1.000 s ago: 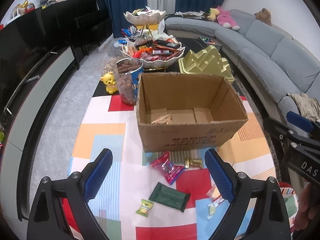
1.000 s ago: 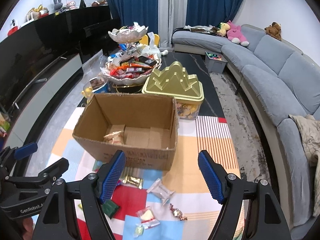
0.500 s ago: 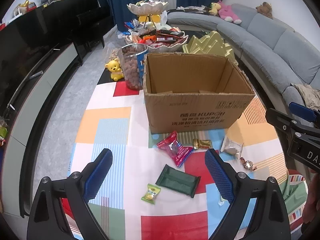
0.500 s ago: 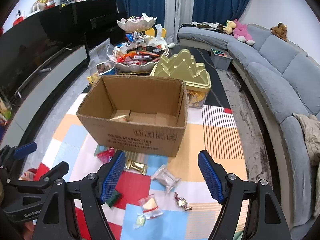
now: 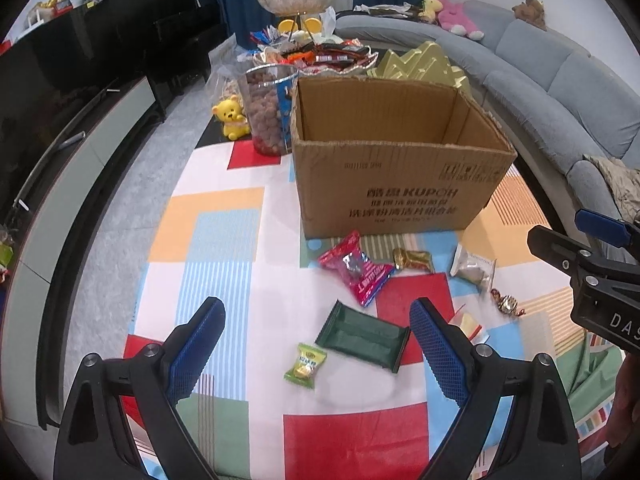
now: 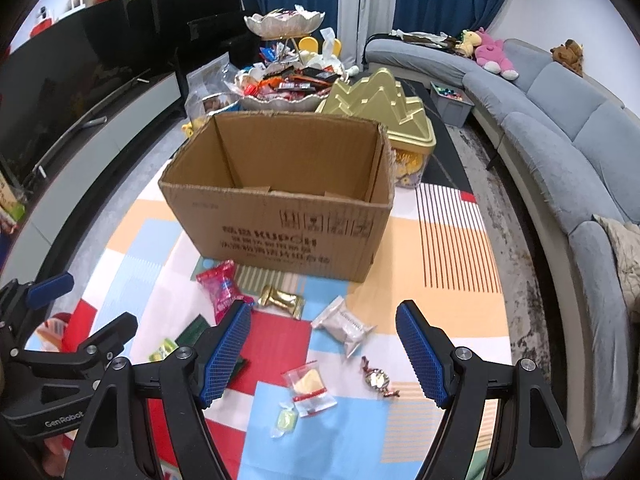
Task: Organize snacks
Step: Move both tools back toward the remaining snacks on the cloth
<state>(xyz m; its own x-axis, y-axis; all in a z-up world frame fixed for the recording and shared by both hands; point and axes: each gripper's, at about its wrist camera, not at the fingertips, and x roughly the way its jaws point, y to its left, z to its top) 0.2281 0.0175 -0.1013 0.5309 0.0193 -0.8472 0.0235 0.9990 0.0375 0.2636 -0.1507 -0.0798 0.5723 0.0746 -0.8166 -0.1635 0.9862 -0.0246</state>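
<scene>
Left wrist view, left tongs (image 5: 316, 334) wide open and empty above green packet (image 5: 362, 336), right tongs (image 6: 323, 354) likewise open over loose snacks, cardboard box (image 5: 400, 196) behind on patterned counter (image 5: 216, 236)

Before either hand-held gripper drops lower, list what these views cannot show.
- Cardboard box floor: left wrist view, near wall hides it; right wrist view shows only a strip.
- Dark green packet: right wrist view, mostly behind a blue finger pad.
- Box print: too distorted to read fully.
</scene>
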